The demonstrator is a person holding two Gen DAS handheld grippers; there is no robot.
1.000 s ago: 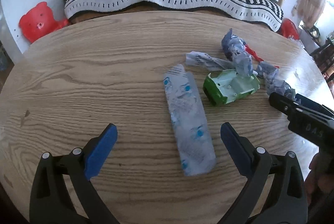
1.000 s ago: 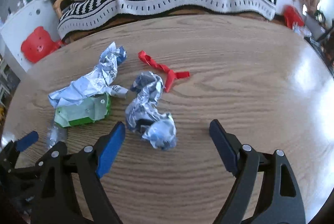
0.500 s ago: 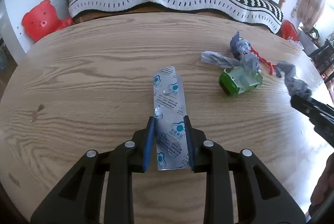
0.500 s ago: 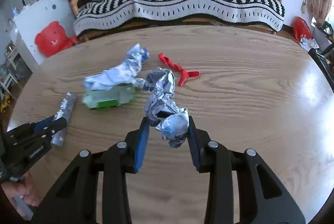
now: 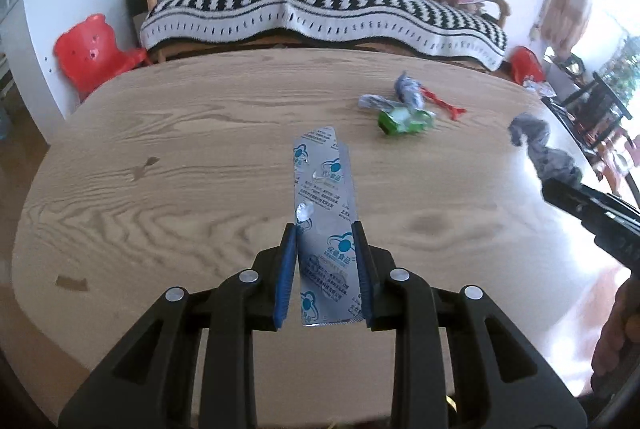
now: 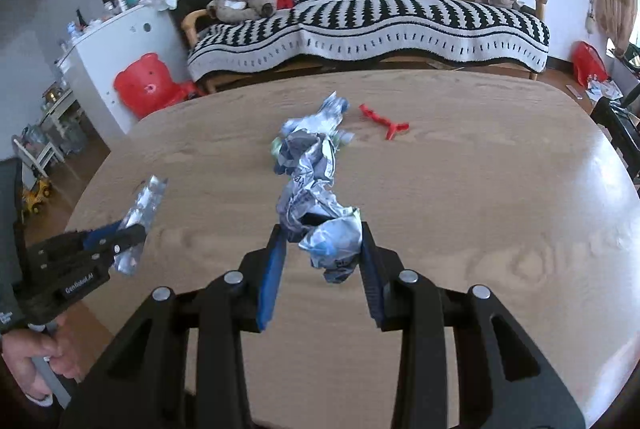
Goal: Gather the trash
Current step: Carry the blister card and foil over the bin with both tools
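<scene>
Silver sachet (image 5: 325, 225) and crumpled wrapper (image 6: 320, 213), loose a second ago, now hang pinched in left gripper (image 5: 325, 269) and right gripper (image 6: 320, 261), lifted off the table (image 5: 180, 157), ready for binning.

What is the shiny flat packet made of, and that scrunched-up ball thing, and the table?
The flat packet in the left tool looks like silvery foil-plastic film: glossy glints, printed blue logos. The crumpled wrapper in the right tool seems similar thin metallised film, since it holds sharp creases and shines. The table looks like pale wood or wood-look laminate: grain lines, a soft sheen.
</scene>
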